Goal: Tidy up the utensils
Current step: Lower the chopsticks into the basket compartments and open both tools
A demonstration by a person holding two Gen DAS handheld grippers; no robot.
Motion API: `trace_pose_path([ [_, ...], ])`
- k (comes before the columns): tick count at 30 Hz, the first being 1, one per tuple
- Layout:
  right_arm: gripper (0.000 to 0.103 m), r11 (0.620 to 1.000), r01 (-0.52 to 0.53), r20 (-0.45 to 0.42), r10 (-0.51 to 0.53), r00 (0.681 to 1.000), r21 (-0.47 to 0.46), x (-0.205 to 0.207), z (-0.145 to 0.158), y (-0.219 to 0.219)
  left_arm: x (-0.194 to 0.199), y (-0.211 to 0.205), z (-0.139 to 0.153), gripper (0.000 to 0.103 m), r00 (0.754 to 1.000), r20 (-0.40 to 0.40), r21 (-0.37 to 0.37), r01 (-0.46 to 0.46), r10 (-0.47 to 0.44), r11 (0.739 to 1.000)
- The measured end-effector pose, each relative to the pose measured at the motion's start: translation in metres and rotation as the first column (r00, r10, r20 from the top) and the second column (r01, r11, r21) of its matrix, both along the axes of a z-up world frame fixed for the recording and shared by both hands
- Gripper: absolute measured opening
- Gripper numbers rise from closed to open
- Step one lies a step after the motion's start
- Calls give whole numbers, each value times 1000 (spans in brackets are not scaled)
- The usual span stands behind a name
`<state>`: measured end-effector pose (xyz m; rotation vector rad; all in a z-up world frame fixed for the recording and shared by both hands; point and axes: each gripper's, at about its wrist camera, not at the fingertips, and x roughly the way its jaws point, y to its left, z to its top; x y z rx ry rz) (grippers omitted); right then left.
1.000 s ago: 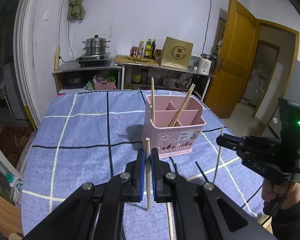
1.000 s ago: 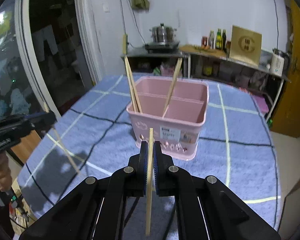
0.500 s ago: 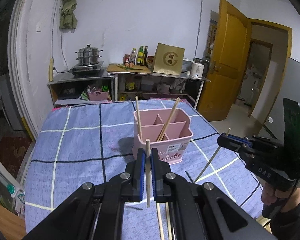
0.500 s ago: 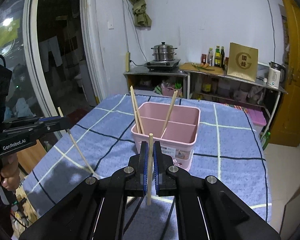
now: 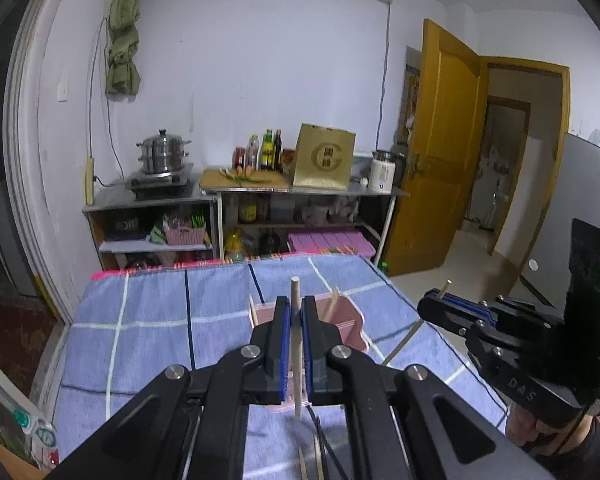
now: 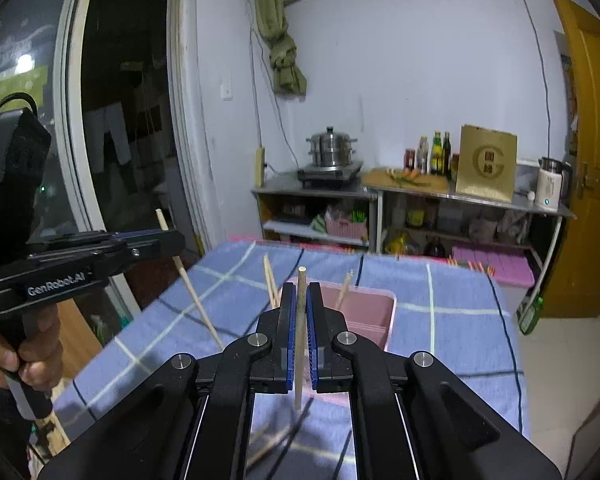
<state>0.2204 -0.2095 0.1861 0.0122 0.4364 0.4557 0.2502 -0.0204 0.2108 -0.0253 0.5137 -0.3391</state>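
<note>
Hovering level above the pink caddy [image 6: 370, 312], each hand-held gripper [image 5: 295, 320] [image 6: 301, 304] clamped on an upright chopstick [image 5: 296, 344] [image 6: 300, 332].

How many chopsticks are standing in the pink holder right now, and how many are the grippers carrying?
4 visible. Two stand in the pink holder: one at its left, one nearer the middle. The left gripper clamps one; the right gripper clamps another. The grippers may hide more.

White walls [image 5: 260, 60], yellow door [image 5: 440, 140], metal shelves [image 5: 300, 208], dark doorway [image 6: 120, 120]
</note>
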Motion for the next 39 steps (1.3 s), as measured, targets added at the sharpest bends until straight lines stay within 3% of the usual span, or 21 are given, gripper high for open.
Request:
trace_pose_path([
  [12,5,999,18,51,-20,999,39,40,13,7,57,-16,5,5,999,34,28,-18,17,999],
  [25,5,998,32,-33,-30,999,55,77,-46,7,104,-23,-59,6,1000,-31,29,-1,2,1000],
  [39,5,1000,16,-130,-13,991,21,87,-87,13,110,-28,-111,6,995,-100,54,13,-8,998],
])
